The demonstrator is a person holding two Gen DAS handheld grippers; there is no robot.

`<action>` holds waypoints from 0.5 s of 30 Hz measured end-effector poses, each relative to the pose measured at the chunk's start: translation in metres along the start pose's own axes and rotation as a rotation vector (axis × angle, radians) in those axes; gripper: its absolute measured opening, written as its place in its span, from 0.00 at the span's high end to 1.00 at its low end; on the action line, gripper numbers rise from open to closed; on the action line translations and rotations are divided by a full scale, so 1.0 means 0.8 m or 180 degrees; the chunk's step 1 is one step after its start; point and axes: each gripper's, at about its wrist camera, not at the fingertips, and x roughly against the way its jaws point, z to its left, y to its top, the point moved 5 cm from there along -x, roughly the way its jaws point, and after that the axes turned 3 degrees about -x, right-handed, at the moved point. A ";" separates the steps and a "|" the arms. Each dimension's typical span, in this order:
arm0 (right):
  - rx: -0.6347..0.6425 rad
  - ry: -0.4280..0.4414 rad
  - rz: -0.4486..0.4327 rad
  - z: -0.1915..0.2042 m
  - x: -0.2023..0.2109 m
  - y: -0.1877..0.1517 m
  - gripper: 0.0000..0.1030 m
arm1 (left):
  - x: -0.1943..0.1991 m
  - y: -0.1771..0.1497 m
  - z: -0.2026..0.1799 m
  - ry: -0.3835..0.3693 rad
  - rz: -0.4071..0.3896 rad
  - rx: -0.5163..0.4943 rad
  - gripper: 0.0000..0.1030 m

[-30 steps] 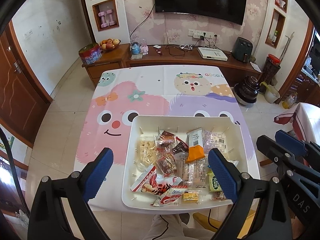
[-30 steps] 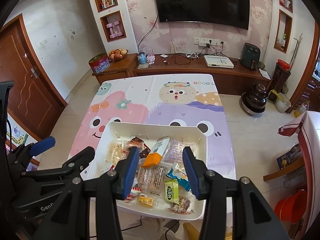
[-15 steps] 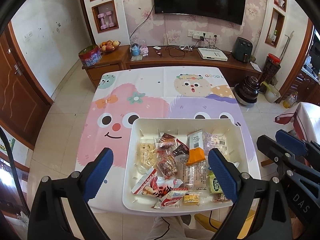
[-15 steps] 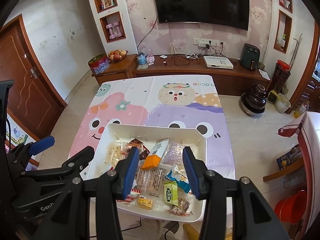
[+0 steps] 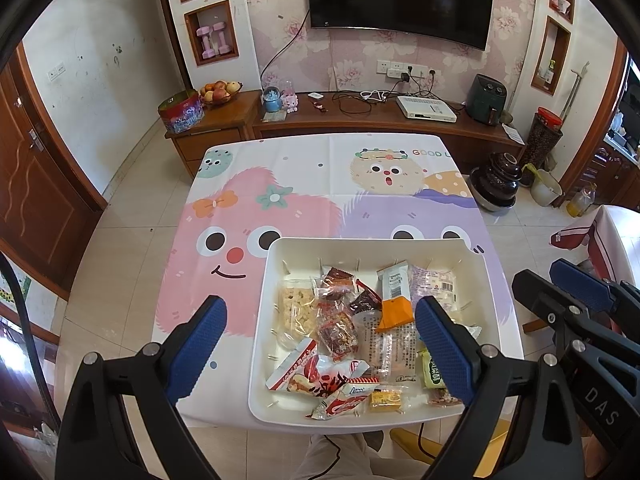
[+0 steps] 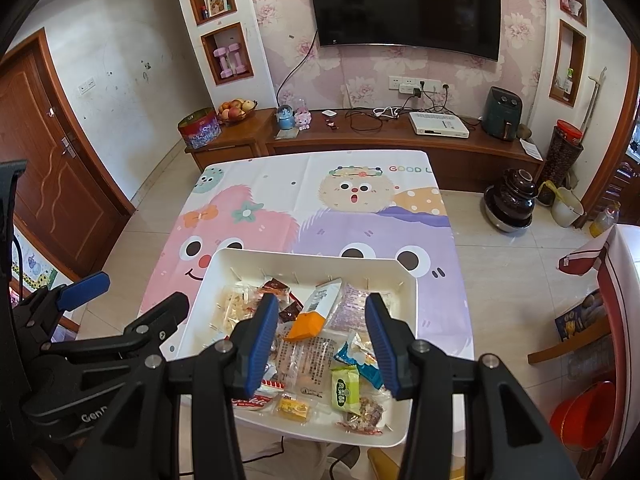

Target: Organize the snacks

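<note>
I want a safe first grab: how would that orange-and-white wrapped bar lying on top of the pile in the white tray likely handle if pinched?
The orange-and-white bar looks like a slim, film-wrapped snack, so probably light and somewhat crushable. Its glossy wrapper may slip between the pads. It rests tilted on other packets in the white tray, so it could shift when touched.

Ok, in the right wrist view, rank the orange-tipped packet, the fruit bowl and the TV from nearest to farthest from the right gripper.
1. Orange-tipped packet: in the tray, just ahead of the right gripper.
2. Fruit bowl: on the cabinet, far left.
3. TV: on the back wall.
</note>
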 end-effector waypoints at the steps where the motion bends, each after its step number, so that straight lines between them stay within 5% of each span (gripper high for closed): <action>1: -0.0004 0.0003 0.0002 0.000 0.000 -0.001 0.56 | 0.000 0.000 0.000 0.0002 0.0001 -0.0001 0.09; 15: -0.0007 0.0001 0.0008 0.000 0.000 -0.001 0.56 | 0.001 0.002 0.001 -0.0004 0.0014 -0.0004 0.09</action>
